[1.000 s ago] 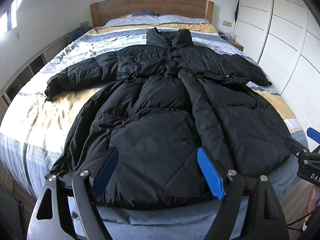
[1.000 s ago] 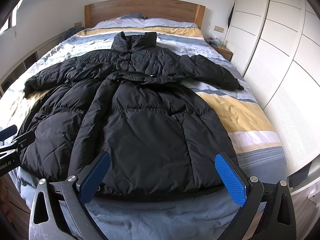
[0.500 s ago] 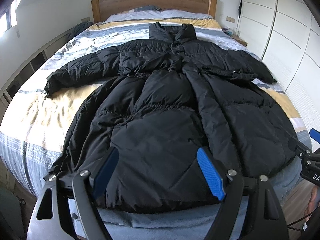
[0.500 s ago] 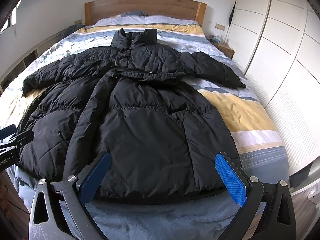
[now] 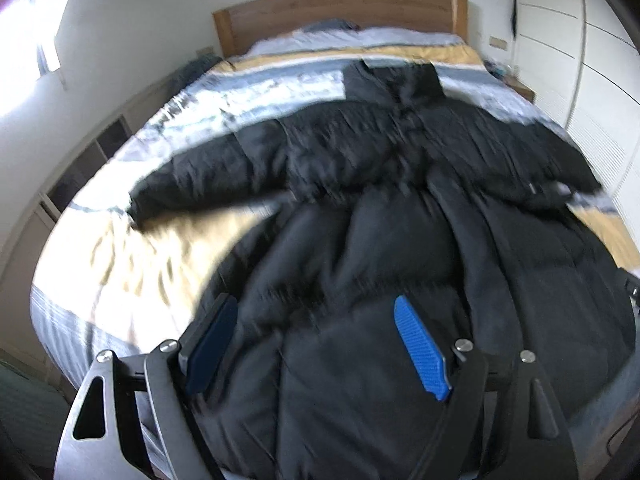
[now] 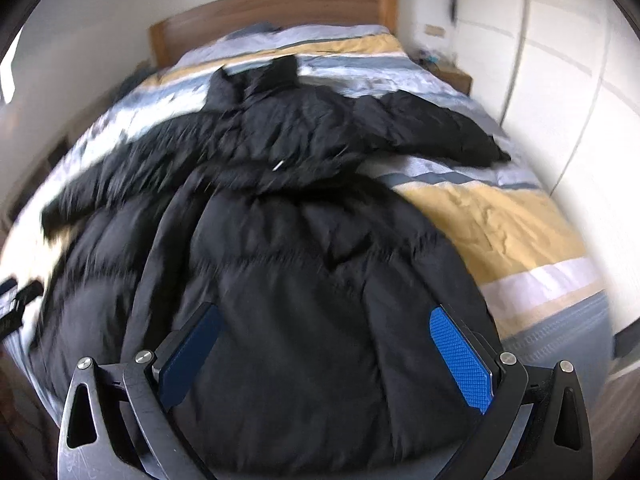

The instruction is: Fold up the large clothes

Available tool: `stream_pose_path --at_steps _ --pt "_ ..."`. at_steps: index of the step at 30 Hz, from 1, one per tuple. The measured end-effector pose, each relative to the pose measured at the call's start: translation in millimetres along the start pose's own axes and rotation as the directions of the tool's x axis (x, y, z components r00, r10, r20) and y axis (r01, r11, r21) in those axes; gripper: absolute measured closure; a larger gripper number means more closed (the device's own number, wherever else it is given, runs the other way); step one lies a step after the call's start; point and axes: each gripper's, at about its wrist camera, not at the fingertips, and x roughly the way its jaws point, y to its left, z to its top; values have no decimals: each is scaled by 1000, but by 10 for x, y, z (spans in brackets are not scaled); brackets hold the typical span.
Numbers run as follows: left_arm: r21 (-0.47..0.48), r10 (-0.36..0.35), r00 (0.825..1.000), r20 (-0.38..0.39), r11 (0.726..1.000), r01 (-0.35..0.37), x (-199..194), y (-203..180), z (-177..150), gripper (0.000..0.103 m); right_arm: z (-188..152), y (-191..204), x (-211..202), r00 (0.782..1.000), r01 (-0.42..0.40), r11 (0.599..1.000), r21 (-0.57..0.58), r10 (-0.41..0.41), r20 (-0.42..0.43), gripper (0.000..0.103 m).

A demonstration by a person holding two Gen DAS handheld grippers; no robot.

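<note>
Bare striped bedspread lies at two o'clock beside the black coat, whose hem sits under both wide-open, empty grippers, left gripper and right gripper.

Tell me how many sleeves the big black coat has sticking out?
2. The left sleeve lies stretched toward the window side of the bed; the right sleeve lies toward the wardrobe side. Both rest flat on the striped duvet, on the puffer coat.

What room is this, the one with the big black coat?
It looks like a bedroom. The coat lies spread on a bed with a striped cover, there is a wooden headboard against the wall, and tall white wardrobe doors stand along one side.
</note>
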Motion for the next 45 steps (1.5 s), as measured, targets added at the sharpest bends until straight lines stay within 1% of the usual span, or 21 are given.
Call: stream_pose_path --at_steps 4,6,8,10,13,16,19,22,25,28,30,31,33,34,35,36,37,39,40,42,45 --pt "-10 68 994 83 998 -67 -18 147 518 23 501 -404 407 999 -42 993 109 42 -1 0" --pt "-10 115 984 134 993 -115 -25 232 790 23 744 -626 645 997 -76 985 155 75 13 0" --pt "-14 154 974 168 988 -154 -2 324 1009 23 944 -798 850 997 -79 980 183 78 15 0" --pt "-22 182 965 188 983 -181 47 447 1252 23 1184 -1044 1153 995 -95 962 254 100 -6 0" --pt "-36 192 962 192 981 -189 179 566 1504 23 1434 -1400 1506 990 -128 916 380 138 1 0" --pt "-47 202 962 182 979 -197 343 604 1628 23 1609 -1718 1784 990 -130 871 475 137 21 0" --pt "-60 187 969 164 982 -179 525 554 1615 23 1723 -2079 2119 986 -155 799 580 165 37 0" --pt "-60 145 982 117 989 -138 831 375 1465 23 1757 -2357 2357 982 -173 734 657 182 56 1" --pt "-89 87 994 62 993 -81 1121 208 1297 23 1788 -2585 2501 980 -186 697 693 186 76 5" --pt "-105 60 998 28 993 -56 1348 16 1142 23 1804 -2792 2668 974 -207 641 739 206 94 13" --pt "-105 37 999 4 994 -36 1463 -86 1076 23 1812 -2879 2765 970 -221 619 754 220 103 22" --pt "-104 26 1000 -1 994 -26 1487 -119 1055 23 1814 -2911 2801 968 -230 609 759 226 111 23" --pt "-87 6 1000 -5 996 -7 1524 -199 1024 23 1824 -2992 2870 961 -256 578 775 236 141 28" --pt "-75 -1 1000 -6 997 1 1541 -239 1015 23 1832 -3035 2909 956 -276 554 785 242 166 29" --pt "-67 -8 1000 -8 998 7 1546 -257 1008 23 1834 -3060 2933 952 -290 534 794 244 184 34" --pt "-59 -18 1000 -10 998 18 1550 -279 1000 23 1830 -3094 2952 949 -300 513 804 245 198 43" --pt "-53 -26 1000 -11 998 25 1551 -298 994 23 1817 -3145 2965 945 -311 495 811 248 212 49" --pt "-47 -36 999 -10 998 36 1543 -300 988 23 1815 -3154 2976 935 -341 471 814 261 240 74" --pt "-48 -44 999 -11 998 44 1540 -303 983 23 1828 -3142 2966 931 -352 475 807 263 251 77" --pt "-49 -66 998 -13 997 65 1526 -296 972 23 1854 -3090 2889 932 -358 506 785 251 263 88" --pt "-54 -112 993 -27 992 111 1488 -275 949 23 1956 -2965 2728 923 -385 545 745 245 297 92"
